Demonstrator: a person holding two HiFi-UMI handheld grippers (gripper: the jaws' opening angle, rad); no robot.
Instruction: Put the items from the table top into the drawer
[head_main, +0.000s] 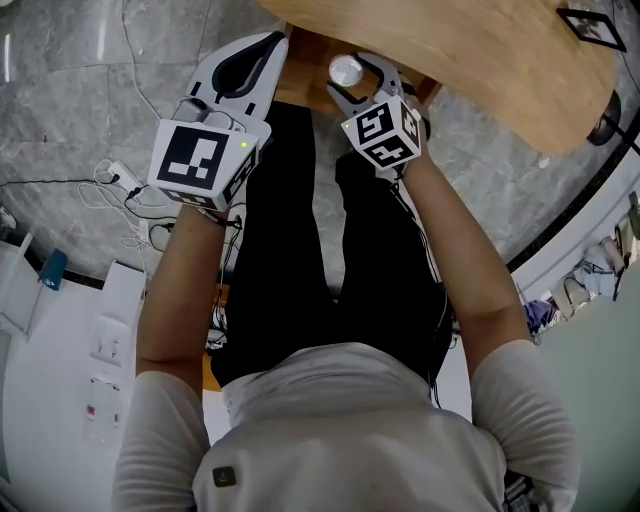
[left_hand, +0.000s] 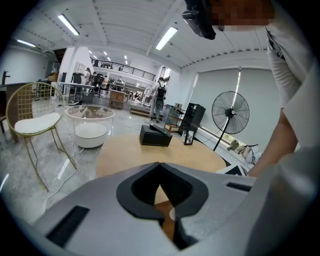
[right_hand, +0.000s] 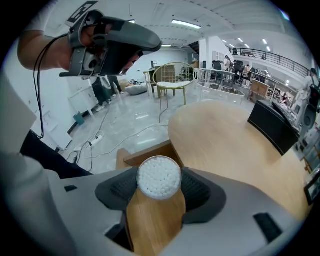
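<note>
**A:** What is the largest thing here?
**B:** The round wooden tabletop, at 1 o'clock in the head view. Under its near edge, at 12 o'clock, the drawer is pulled open towards the person's knees.

**A:** Is something lying on the tabletop?
**B:** Yes. In the left gripper view a black box sits at the far side. A small frame stands just beside it, at 3 o'clock from the box.

**A:** Where is the left gripper?
**B:** The left gripper is at 11 o'clock in the head view, at the left side of the drawer. Its jaws are together and nothing is between them.

**A:** And the other one?
**B:** The right gripper is at 12 o'clock. Its jaws are clamped on the swab pot, a round clear pot full of white swab tips. The pot is upright over the inside of the drawer. I cannot tell if it touches the drawer floor.
</note>
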